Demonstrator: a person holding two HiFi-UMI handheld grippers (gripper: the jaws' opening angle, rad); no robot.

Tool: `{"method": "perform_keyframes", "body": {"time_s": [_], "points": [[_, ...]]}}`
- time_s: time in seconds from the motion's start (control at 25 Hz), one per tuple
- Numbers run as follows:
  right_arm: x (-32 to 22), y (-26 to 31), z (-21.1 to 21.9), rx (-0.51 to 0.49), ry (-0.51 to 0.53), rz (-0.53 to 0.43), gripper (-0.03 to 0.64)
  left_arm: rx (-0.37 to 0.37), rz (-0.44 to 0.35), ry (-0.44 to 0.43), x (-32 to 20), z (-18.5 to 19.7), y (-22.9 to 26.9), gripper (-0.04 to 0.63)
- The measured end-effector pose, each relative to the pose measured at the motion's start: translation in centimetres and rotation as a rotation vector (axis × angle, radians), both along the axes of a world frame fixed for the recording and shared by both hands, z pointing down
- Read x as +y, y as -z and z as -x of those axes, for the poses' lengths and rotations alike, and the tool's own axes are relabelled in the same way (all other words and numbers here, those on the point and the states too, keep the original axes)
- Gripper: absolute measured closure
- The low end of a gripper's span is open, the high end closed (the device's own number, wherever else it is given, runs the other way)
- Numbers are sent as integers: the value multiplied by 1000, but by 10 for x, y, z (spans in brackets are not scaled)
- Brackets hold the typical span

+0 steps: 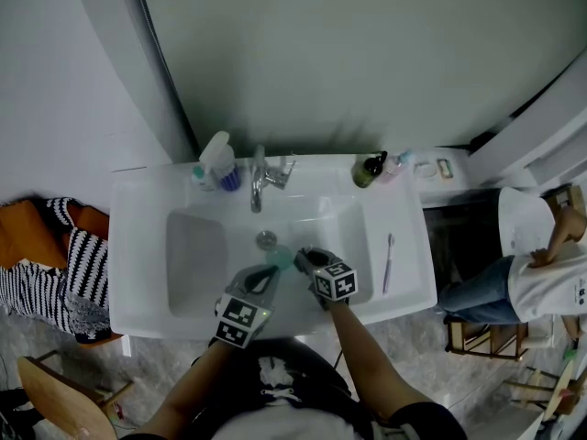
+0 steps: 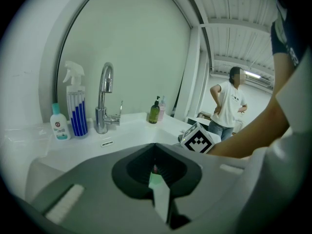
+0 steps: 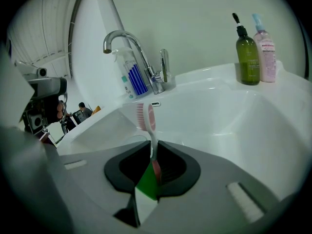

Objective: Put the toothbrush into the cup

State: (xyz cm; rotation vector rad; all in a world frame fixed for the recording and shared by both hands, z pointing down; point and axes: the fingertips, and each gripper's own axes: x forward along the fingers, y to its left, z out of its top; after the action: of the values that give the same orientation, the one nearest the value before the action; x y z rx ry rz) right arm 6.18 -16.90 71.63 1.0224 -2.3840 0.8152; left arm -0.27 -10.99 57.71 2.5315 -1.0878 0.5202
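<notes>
A white sink (image 1: 197,255) fills the middle of the head view, its basin sunk in a white tabletop (image 1: 138,211) against a pale curved wall. At the right edge we see a person (image 1: 541,278) in a white shirt and jeans, well apart from the sink.

The left gripper (image 2: 156,173) hangs over the basin's near rim. Its jaws are drawn together, with only a small reddish speck in the slit that we cannot identify. Just beside it, the right gripper (image 3: 153,165) has its jaws clamped on the stem of a pink toothbrush (image 3: 145,116). The brush stands upright out of the jaws, with its bristled head above them and over the basin.

A chrome faucet (image 1: 257,187) rises at the back of the basin. To its left stand a spray bottle (image 1: 221,159) with blue stripes and, beside that, a small bottle (image 1: 198,176) with a teal cap. At the back right a green pump bottle (image 1: 369,170) and a pink bottle (image 1: 397,162) stand side by side.

We make out a second toothbrush (image 1: 388,262) lying flat on the tabletop right of the basin, apart from both grippers
</notes>
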Motion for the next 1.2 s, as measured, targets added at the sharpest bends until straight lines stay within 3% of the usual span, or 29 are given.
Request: {"method": "perform_keyframes", "body": {"time_s": [1.2], "points": [[-14, -9, -7, -4, -35, 46, 544, -11, 23, -1, -8, 1, -9, 595]]}}
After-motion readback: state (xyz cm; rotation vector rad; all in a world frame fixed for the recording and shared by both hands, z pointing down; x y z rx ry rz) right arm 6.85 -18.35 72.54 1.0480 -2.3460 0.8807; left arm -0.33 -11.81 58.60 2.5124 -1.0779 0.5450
